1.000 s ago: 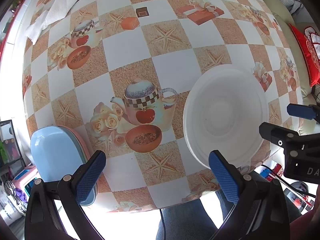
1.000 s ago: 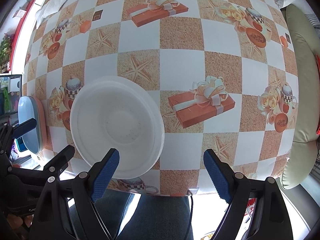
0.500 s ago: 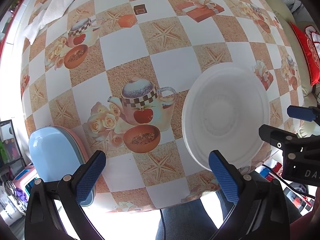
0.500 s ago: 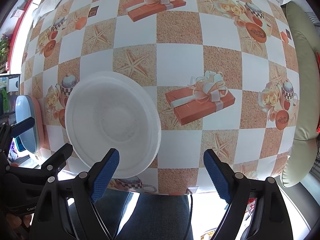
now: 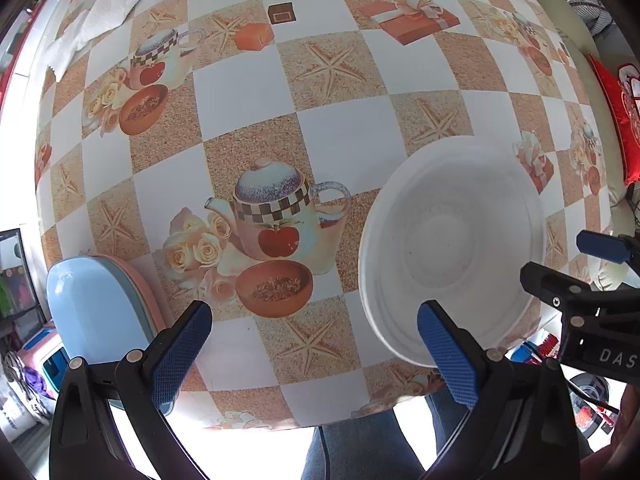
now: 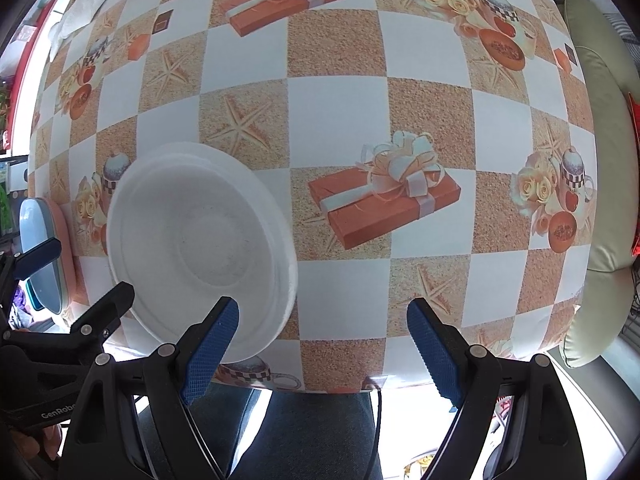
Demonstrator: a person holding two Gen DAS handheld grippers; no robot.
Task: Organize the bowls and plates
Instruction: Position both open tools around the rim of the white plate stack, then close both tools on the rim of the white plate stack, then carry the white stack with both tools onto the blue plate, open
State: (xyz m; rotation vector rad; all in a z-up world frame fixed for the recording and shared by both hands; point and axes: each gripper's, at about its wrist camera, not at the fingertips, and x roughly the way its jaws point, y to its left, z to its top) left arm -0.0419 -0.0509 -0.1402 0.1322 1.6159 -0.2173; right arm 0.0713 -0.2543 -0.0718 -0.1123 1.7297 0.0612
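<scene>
A stack of white bowls (image 5: 452, 244) sits near the table's front edge; it also shows in the right wrist view (image 6: 200, 240). A stack of flat plates, light blue on top with pink below (image 5: 92, 316), lies at the table's front left edge and shows at the left of the right wrist view (image 6: 40, 248). My left gripper (image 5: 316, 352) is open and empty above the table's front, between plates and bowls. My right gripper (image 6: 320, 352) is open and empty, its left finger over the bowls' near rim. Each gripper shows in the other's view.
The table (image 5: 336, 128) has a checked cloth printed with teapots, starfish and gifts. A white paper towel (image 5: 104, 12) lies at the far left. A cushioned seat (image 6: 600, 184) stands to the right. The person's legs (image 6: 304, 432) are below the front edge.
Both grippers have drifted slightly, so the bowls sit a little more to the left in the right wrist view. Nothing on the table has moved; both grippers stay open.
</scene>
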